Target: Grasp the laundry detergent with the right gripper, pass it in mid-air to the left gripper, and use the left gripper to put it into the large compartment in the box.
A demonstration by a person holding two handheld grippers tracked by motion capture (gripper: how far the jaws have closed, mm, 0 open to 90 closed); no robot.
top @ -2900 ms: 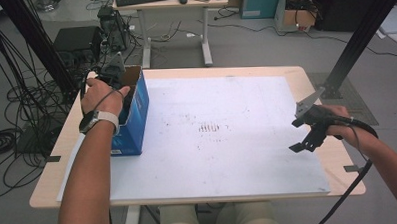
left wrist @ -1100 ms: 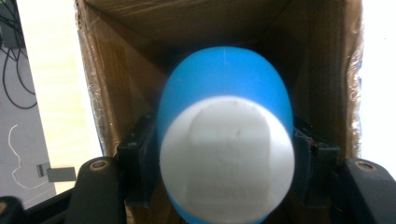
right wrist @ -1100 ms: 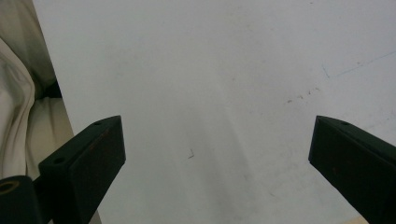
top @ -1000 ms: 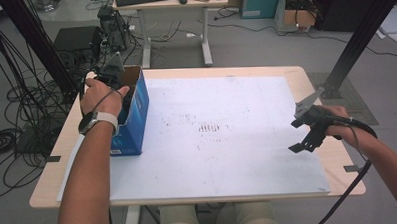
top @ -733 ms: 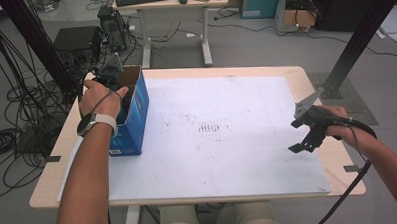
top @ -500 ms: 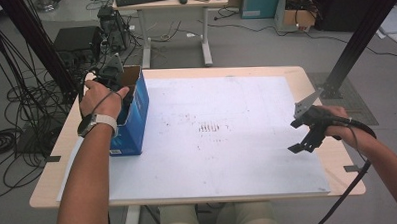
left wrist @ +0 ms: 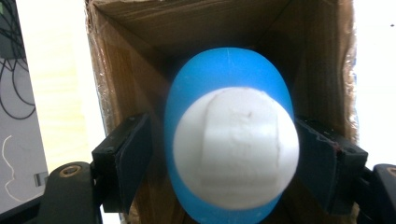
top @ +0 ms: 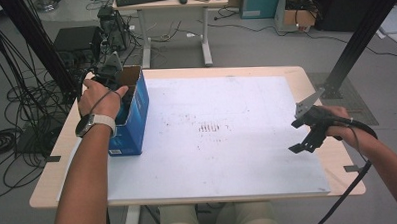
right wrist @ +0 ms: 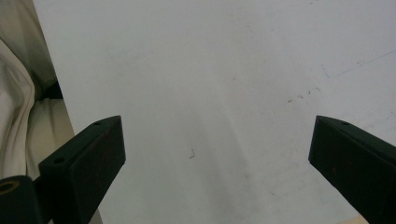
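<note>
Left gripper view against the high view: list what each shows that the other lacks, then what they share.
Left gripper view alone: a blue and white object between the left gripper's jaws, with a gap on the left side, inside brown cardboard walls. High view alone: the right gripper, open over the white board, both forearms, and the floor cables. Shared: the box and the left gripper.

board (top: 222, 141): open | box (top: 136, 119): left edge | box mouth: blue-white object (left wrist: 231, 149)
</note>
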